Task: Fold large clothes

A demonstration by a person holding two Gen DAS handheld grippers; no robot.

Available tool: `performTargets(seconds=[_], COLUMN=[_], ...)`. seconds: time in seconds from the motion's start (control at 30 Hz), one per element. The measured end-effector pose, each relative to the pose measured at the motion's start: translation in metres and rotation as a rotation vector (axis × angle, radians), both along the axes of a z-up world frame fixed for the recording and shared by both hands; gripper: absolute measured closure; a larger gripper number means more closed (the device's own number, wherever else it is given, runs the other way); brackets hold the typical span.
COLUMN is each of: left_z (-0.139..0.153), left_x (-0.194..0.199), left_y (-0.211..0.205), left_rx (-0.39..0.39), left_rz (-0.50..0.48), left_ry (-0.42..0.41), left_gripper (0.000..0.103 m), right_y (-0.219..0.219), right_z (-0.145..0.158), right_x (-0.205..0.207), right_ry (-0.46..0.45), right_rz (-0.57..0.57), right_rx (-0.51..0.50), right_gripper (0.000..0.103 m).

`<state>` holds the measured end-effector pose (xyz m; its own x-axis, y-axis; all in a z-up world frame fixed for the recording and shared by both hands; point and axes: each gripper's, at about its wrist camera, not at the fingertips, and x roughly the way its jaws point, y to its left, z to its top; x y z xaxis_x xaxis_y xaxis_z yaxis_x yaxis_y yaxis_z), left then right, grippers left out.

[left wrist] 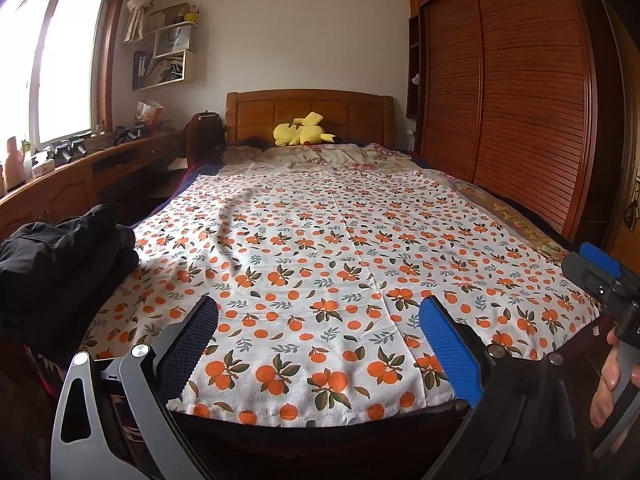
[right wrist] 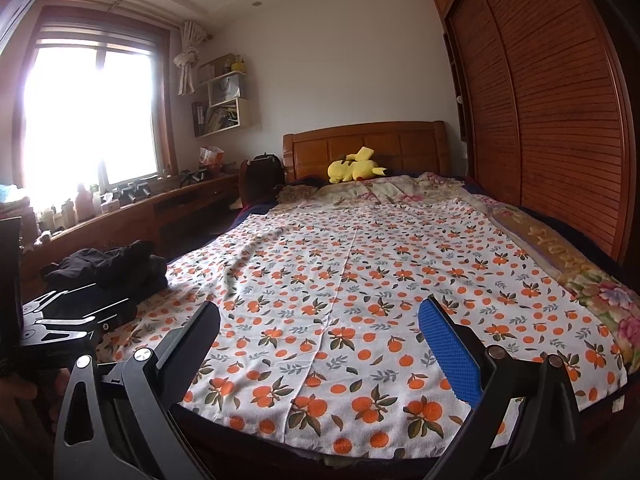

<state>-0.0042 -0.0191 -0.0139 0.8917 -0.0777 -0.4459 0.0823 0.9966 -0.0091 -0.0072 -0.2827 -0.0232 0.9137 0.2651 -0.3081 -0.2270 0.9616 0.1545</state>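
The dark clothes (left wrist: 60, 256) lie heaped at the near left edge of the bed, on the orange-print sheet (left wrist: 320, 248); I cannot tell how many garments are in the pile or what kind, since the folds run together in shadow; in the left wrist view the frame's dark left margin swallows the heap's near end; in the right wrist view the same pile (right wrist: 116, 264) sits farther off, partly behind the other tool.

My left gripper (left wrist: 320, 344) hangs above the sheet's near hem, its jaws spread wide, nothing between them; my right gripper (right wrist: 320, 348) is just as wide and empty, over the same hem; neither touches cloth as far as I can see.

Only the left wrist view shows a hand (left wrist: 612, 376) wrapped around the right tool's handle at the right edge; only the right wrist view shows the floral quilt (right wrist: 592, 280) along the bed's right side; the yellow plush toy (left wrist: 302, 130) lies by the far headboard (left wrist: 308, 108); the window (right wrist: 88, 112) is blown out white.
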Motion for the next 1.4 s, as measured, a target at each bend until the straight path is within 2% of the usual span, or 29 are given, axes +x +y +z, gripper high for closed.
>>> performTargets(seconds=[1.4], left_z=[0.0051], left_x=[-0.0007], left_y=[-0.0038], left_rx=[0.0], left_rz=[0.001], left_ry=[-0.015], left_gripper=[0.002], right_y=[0.0019], right_z=[0.0022], right_x=[0.0016], right_ry=[-0.001], right_rz=[0.011], right_rx=[-0.013], right_gripper=[0.007])
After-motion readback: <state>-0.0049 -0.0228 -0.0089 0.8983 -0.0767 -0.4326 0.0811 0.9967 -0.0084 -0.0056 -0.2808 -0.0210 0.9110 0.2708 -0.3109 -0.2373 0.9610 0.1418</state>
